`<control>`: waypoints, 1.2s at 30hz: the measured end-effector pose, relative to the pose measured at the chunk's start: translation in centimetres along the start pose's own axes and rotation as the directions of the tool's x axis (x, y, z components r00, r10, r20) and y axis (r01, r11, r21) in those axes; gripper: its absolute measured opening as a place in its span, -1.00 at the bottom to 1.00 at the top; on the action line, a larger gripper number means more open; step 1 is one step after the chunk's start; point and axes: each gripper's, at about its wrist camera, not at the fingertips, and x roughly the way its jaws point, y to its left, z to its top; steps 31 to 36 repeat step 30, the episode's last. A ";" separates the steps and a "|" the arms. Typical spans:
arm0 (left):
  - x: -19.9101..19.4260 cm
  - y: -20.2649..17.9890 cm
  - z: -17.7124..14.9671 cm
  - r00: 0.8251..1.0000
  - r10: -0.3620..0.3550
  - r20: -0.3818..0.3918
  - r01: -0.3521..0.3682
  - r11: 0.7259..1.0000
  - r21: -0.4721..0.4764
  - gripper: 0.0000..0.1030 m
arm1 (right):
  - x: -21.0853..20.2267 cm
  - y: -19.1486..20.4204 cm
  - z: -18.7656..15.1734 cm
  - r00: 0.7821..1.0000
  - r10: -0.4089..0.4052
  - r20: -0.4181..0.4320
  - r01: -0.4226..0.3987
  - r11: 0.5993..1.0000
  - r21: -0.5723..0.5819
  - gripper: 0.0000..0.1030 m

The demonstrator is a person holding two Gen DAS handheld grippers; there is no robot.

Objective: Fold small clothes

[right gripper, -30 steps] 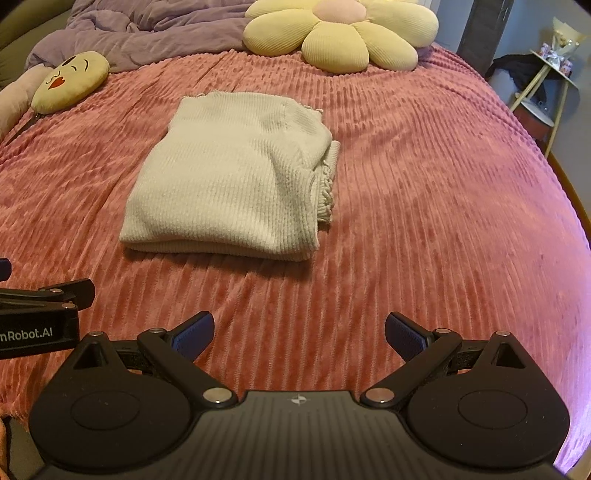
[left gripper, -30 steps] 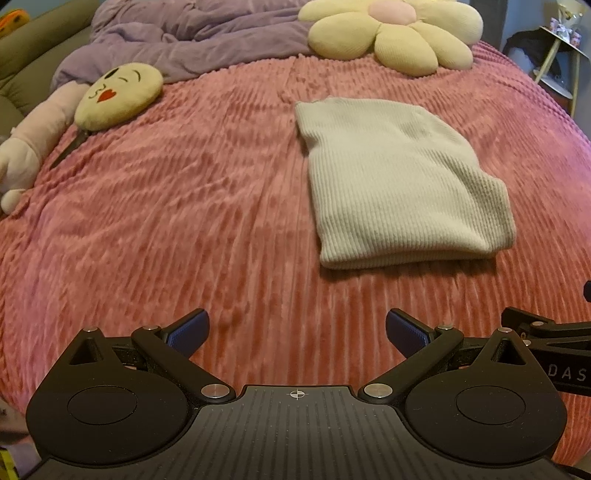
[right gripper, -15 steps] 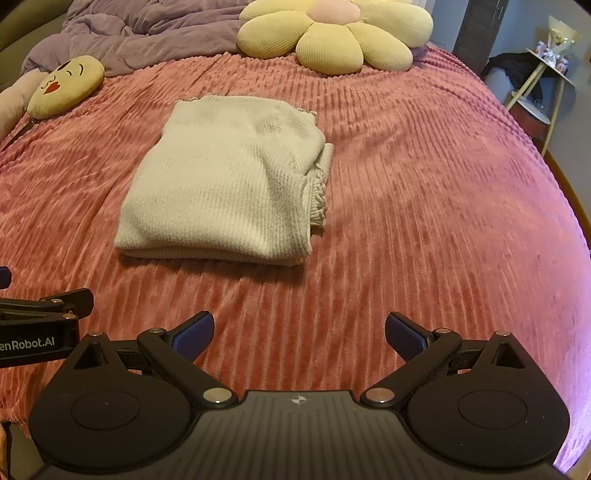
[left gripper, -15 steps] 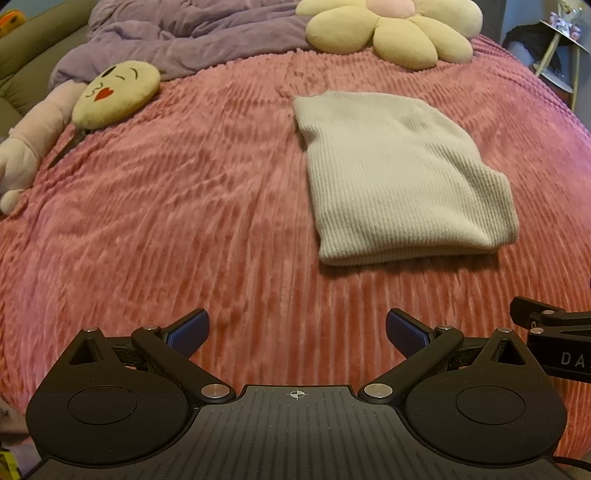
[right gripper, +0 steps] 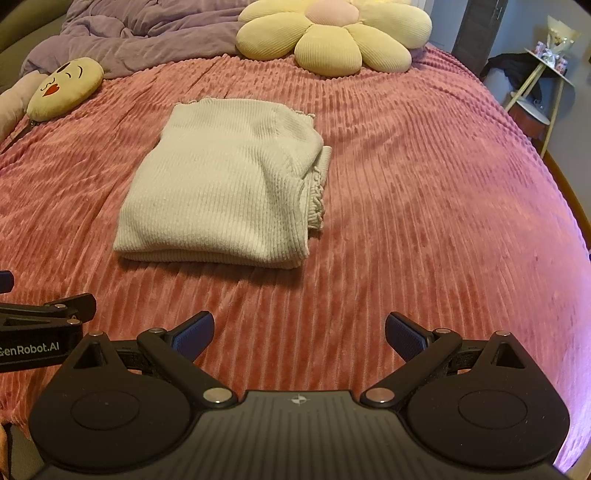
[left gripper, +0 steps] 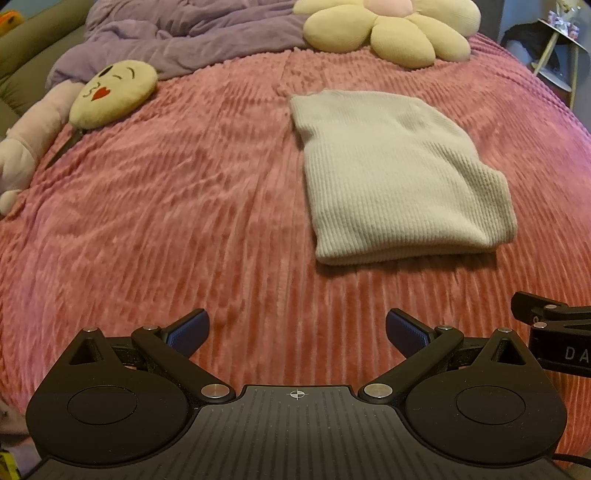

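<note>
Cream ribbed knit top (left gripper: 399,177) lies folded into a neat rectangle on the pink corduroy bedspread (left gripper: 184,206), mid-bed, flat, thick folded edge toward the tools. In the right wrist view the same top (right gripper: 225,184) shows layered hems with a frilly edge stacked on its right side.

Left tool (left gripper: 294,330): jaws spread wide, nothing between the blue pads (left gripper: 186,331), hovering above the bedspread near the bed's front edge, well short of the top. Right tool (right gripper: 299,332): also wide apart, empty, same height, top ahead and to its left. Each tool shows at the edge of the other's view, side by side.

Far end of bed: yellow flower cushion (right gripper: 332,37), rumpled purple duvet (left gripper: 184,33), kiss-face emoji pillow (left gripper: 114,92) at left. Small side shelf (right gripper: 546,70) at far right off the bed.
</note>
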 end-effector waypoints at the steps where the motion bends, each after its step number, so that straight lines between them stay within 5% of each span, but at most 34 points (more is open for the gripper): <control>1: 0.0 0.0 0.0 1.000 -0.001 -0.001 0.001 1.000 0.001 1.00 | 0.0 0.0 0.0 1.000 -0.001 0.000 0.001 1.000 0.001 0.92; 36: 0.6 0.1 -0.1 1.000 -0.016 -0.017 0.016 1.000 -0.007 1.00 | 0.1 -0.1 0.1 1.000 -0.003 0.001 0.003 1.000 0.006 0.92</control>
